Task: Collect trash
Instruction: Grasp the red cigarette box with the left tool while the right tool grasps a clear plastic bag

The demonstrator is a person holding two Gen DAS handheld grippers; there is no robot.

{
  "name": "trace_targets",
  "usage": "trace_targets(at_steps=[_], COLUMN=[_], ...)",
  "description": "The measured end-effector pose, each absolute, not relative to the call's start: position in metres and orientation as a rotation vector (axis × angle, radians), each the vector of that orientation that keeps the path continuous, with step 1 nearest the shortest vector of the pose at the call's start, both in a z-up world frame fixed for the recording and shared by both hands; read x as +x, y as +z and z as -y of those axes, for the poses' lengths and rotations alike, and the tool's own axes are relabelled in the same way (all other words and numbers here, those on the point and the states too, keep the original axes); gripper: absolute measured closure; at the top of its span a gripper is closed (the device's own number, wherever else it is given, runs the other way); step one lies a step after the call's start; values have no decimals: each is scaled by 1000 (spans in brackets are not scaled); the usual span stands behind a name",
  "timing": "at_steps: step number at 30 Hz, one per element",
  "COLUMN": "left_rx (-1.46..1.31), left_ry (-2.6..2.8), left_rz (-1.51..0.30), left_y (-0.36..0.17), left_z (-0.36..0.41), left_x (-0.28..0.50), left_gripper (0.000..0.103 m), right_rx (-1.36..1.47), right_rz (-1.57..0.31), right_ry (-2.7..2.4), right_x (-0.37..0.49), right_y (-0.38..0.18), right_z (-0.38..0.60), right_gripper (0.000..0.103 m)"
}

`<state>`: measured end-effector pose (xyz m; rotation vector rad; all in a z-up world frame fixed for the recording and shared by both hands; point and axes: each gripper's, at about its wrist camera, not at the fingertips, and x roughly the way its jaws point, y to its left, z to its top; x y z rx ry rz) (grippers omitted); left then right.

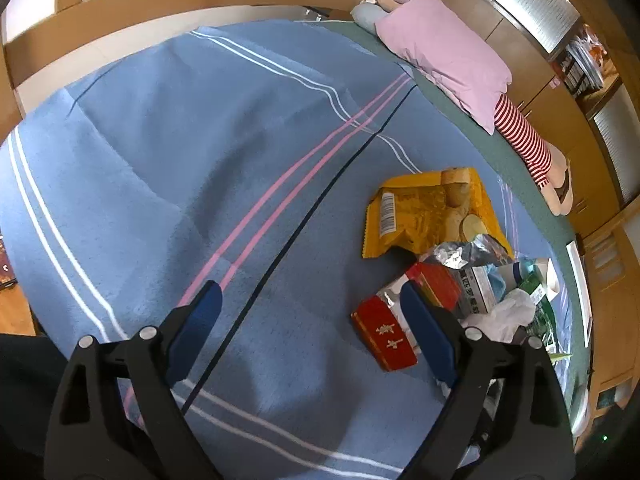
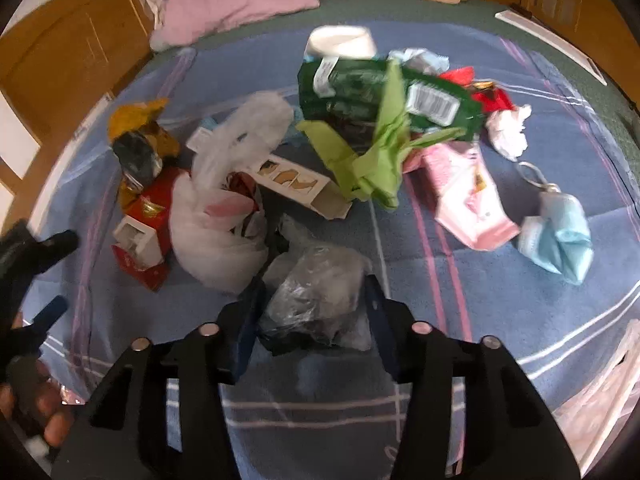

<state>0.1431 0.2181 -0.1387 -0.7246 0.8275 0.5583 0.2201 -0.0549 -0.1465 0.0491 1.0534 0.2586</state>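
Pinching a crumpled clear plastic bag (image 2: 316, 300) between my right gripper (image 2: 316, 312) fingers above the blue bed blanket (image 2: 500, 280); my left gripper (image 1: 312, 320) fingers are spread, a glossy red box (image 1: 386, 334) beside them.

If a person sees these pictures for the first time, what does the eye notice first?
First the heap of trash on the blue striped blanket: a green packet, a yellow snack bag and a red box. Then the right gripper, its fingers around a crumpled clear plastic bag. A pink pillow lies at the far edge.
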Motion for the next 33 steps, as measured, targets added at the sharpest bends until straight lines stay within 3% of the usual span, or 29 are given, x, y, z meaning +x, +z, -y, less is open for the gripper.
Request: trace_targets(at_steps=[9,11,20,21,22,28,29,31,33], left_rx=[-380,-382,-507,-508,-495,-418,-432,-485,-514], left_ry=[322,321,386,395,397,397,405,432,454], left_rz=[-1023,-1008,-836,-816,-812,-865,-872,-862,-835], left_y=[-154,-156,-137,-135,-133,-138,-138,-138,-136], left_z=[-151,-151,-176,-178,-177,-162,-166,-174,-181], left_x=[224,228,185,180,179,174,175,168,167], left_gripper=[13,31,43,76,77,75,70,31,23], right_rx=[99,103,123,123,123,105,105,92,85], right_rz=[-1026,-1025,-979,-978,-980,-1001,-1003,-998,-998], right_ry=[172,155,94,93,92,126,132,134,131], right_x=[184,177,152,153,153,152,151,150,151], right_y=[-124,-123,-109,-108,-108,-112,-112,-111,-111], right_z=[119,132,178,178,177,161,159,154,152], right_gripper=[53,53,53,53,53,53,53,53,53])
